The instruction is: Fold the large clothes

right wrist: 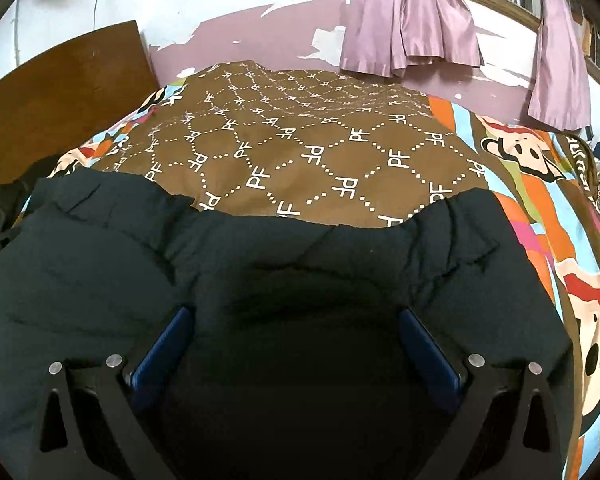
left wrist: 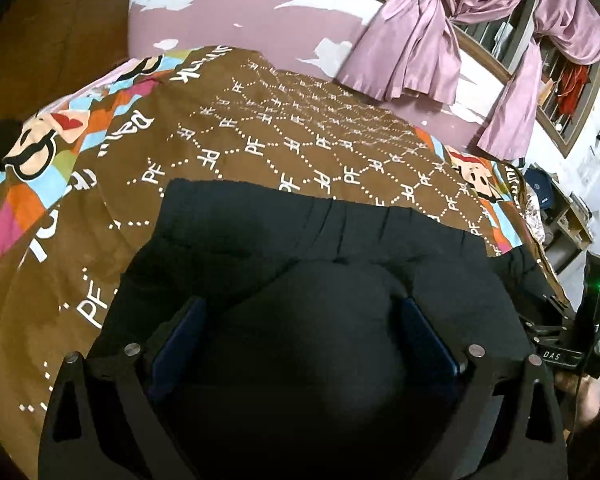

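A large dark navy padded jacket (left wrist: pixel 260 224) lies spread on a bed, and its far hem runs across the brown bedspread (left wrist: pixel 300 128). My left gripper (left wrist: pixel 302 304) is open, its blue-padded fingers (left wrist: pixel 180 336) wide apart just over a puffy bulge of the jacket. In the right wrist view the same jacket (right wrist: pixel 100 248) fills the lower half. My right gripper (right wrist: pixel 295 312) is open too, its fingers (right wrist: pixel 162 344) spread over the fabric. Neither pinches any cloth that I can see. The right gripper's body (left wrist: pixel 580 320), with a green light, shows at the left view's right edge.
The bedspread (right wrist: pixel 320 140) has a "PF" pattern and a colourful cartoon border. A wooden headboard (right wrist: pixel 60 88) stands at the left. Pink curtains (right wrist: pixel 412 20) hang at a barred window behind. Dark clothes (right wrist: pixel 0 208) lie at the bed's left edge. Shelves (left wrist: pixel 560 208) stand at the right.
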`<state>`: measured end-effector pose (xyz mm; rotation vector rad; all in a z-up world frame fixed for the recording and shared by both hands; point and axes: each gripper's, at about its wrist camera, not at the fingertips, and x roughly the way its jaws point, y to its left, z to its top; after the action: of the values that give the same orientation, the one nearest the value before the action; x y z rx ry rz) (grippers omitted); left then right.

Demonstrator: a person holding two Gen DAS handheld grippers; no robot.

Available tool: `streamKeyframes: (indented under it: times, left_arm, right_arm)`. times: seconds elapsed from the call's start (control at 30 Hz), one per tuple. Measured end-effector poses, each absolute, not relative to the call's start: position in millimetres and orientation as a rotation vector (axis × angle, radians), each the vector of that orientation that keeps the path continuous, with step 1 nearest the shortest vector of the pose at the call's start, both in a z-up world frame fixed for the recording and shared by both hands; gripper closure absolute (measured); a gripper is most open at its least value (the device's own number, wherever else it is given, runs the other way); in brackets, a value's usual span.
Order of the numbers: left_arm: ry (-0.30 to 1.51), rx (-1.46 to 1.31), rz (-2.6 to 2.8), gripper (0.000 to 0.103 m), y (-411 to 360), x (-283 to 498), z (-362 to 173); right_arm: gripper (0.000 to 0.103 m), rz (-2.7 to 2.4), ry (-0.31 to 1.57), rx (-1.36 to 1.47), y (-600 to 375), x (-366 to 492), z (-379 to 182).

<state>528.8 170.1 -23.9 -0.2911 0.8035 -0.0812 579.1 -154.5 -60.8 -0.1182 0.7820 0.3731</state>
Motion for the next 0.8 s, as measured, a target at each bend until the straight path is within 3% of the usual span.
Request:
streamKeyframes:
  times: [0.8]
  left_arm:
    - [0.752,-0.120,0.022,0.005,143,524,-43]
  right_arm:
    - [0.000,0.346,0.800,-0.148,-148,584,-73]
